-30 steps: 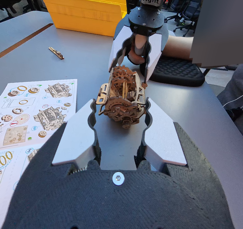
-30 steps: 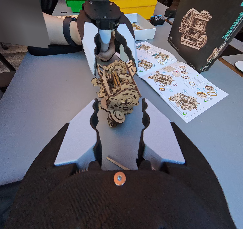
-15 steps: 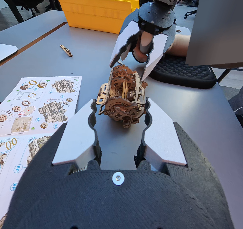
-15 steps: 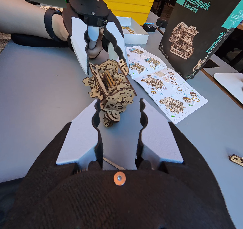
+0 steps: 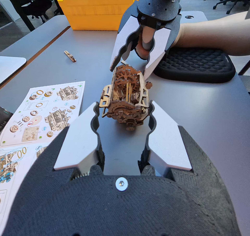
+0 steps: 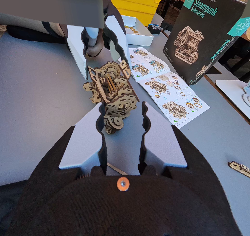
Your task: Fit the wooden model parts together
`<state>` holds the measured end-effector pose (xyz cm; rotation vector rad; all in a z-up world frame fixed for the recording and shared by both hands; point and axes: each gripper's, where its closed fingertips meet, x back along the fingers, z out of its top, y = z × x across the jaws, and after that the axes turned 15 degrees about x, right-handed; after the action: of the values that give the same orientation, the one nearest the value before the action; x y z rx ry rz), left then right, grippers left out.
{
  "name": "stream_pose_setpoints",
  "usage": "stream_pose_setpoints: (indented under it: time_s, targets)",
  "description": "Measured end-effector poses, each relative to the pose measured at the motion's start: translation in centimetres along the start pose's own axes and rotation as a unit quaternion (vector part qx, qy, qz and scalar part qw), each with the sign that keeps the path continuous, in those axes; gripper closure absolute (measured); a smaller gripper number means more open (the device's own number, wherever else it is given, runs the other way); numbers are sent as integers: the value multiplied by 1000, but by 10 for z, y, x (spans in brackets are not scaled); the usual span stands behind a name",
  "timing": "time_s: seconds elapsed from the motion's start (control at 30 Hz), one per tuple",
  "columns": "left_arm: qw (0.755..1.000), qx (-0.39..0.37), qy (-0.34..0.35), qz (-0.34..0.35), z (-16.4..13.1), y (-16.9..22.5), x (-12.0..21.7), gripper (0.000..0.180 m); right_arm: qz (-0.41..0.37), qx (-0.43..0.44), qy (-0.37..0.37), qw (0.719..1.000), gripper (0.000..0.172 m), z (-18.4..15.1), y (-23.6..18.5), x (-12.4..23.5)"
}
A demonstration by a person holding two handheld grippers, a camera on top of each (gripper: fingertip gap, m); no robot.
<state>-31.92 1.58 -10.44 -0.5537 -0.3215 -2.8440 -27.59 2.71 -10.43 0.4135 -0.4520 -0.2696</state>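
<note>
A grey table (image 5: 189, 114) in an office-like room carries a yellow bin (image 5: 97, 9), an open instruction booklet (image 6: 169, 94), a dark kit box (image 6: 202, 33) and a black wrist rest (image 5: 196, 65). The wooden model (image 5: 125, 99), a gear-filled assembly, stands tilted at the table's middle. The left gripper (image 5: 123, 107) is clamped on the model's near end, one fingertip against each side. The right gripper (image 6: 121, 105) has its jaws apart at the model's other end: the model lies against one fingertip (image 6: 100, 107) with open space to the other. A loose wooden strip (image 5: 70, 56) lies well apart, toward the bin.
</note>
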Motion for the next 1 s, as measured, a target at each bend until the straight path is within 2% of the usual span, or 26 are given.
stream_pose_setpoints:
  time_s: [0.2, 0.43, 0.7, 1.0]
  targets:
    - [999, 47, 7, 9, 6, -1, -1, 110, -17, 18, -10, 1000, 120, -1, 4, 1]
    - [999, 14, -1, 43, 5, 1, 0, 110, -39, 89, -35, 995, 124, 4, 3, 8]
    - [998, -15, -2, 62, 9, 4, 2, 110, -58, 233, -126, 962, 126, 14, -8, 6]
    - [998, -4, 2, 61, 11, 4, 4, 110, -62, 283, -193, 937, 131, 14, -9, 0]
